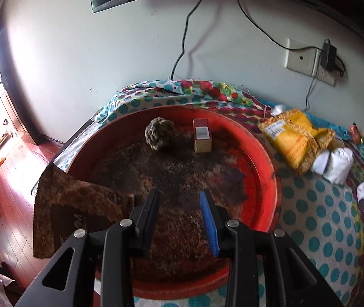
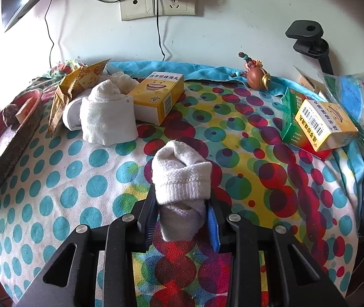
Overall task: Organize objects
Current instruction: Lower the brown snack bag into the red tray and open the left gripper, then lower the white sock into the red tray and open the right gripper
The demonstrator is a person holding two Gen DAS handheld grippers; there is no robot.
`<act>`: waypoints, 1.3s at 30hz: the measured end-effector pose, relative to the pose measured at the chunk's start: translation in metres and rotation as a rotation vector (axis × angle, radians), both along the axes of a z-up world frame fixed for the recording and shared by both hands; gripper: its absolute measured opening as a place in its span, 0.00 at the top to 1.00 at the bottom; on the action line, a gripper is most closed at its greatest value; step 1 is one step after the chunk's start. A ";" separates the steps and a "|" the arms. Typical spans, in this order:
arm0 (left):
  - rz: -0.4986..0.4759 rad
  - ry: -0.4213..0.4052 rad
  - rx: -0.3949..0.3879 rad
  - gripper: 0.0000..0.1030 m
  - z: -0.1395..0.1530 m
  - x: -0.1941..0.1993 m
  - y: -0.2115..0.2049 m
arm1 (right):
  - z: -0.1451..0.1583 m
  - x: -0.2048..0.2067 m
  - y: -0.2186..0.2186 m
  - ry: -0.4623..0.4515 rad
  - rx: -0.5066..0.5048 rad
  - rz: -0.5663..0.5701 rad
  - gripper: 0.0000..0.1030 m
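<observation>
The right gripper [image 2: 182, 213] points steeply down at the spotted cloth [image 2: 233, 138] and is clamped on a rolled white sock [image 2: 182, 179], which stands up between its pads near the middle of the cloth, at its near side. The left gripper [image 1: 182, 212] also tilts downward, over the near part of the red tray [image 1: 266, 153]; its jaws stand apart with nothing between them.

On the tray's far side lie a knobbly dark ball [image 1: 159, 133] and a small red box [image 1: 202, 135], close together but apart. A brown packet [image 1: 66, 204] overhangs the tray's left rim, past the table's edge and above the wood floor [image 1: 5, 186].

Around the held sock the cloth is open on the left, ahead and to the right. Farther back to the left stand a larger rolled sock [image 2: 105, 112] touching a yellow box [image 2: 156, 97], with a yellow packet [image 2: 74, 87] beyond, beside the tray. At the right edge a green and yellow box stack [image 2: 315, 122] sits against a plastic bag [image 2: 355, 94]. A small figurine [image 2: 256, 74] stands at the back by the wall [image 2: 233, 12].
</observation>
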State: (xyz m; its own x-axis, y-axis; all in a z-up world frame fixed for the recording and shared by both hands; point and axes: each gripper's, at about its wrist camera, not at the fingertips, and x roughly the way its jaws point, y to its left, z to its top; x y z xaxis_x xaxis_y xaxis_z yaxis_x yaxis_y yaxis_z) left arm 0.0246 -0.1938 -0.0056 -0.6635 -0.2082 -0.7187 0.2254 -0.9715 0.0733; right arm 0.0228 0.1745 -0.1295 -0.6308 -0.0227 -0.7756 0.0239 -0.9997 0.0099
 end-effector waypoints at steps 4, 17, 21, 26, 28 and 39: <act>-0.012 -0.011 -0.028 0.65 -0.005 0.012 0.010 | 0.000 0.000 -0.003 0.001 0.027 0.001 0.70; 0.029 -0.044 0.056 0.61 -0.018 0.059 -0.026 | 0.004 -0.004 -0.013 -0.009 0.031 -0.057 0.70; 0.052 -0.034 0.086 0.61 -0.016 0.071 -0.043 | 0.019 -0.003 -0.031 0.011 0.005 -0.055 0.70; 0.043 -0.006 0.081 0.60 -0.010 0.082 -0.051 | 0.049 0.000 -0.085 0.058 -0.026 0.057 0.70; 0.037 -0.005 0.082 0.59 -0.010 0.084 -0.054 | 0.060 -0.001 -0.118 0.061 -0.048 0.139 0.70; 0.119 0.005 0.113 0.59 -0.007 0.104 -0.094 | 0.060 -0.010 -0.297 -0.010 -0.049 0.518 0.70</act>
State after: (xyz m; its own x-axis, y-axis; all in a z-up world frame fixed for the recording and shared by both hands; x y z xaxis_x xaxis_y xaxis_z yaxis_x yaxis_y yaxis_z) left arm 0.1282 -0.2882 -0.0131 -0.6422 -0.2035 -0.7390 0.3398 -0.9398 -0.0365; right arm 0.0125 -0.1227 -0.0692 -0.5194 -0.3663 -0.7721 0.5153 -0.8550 0.0590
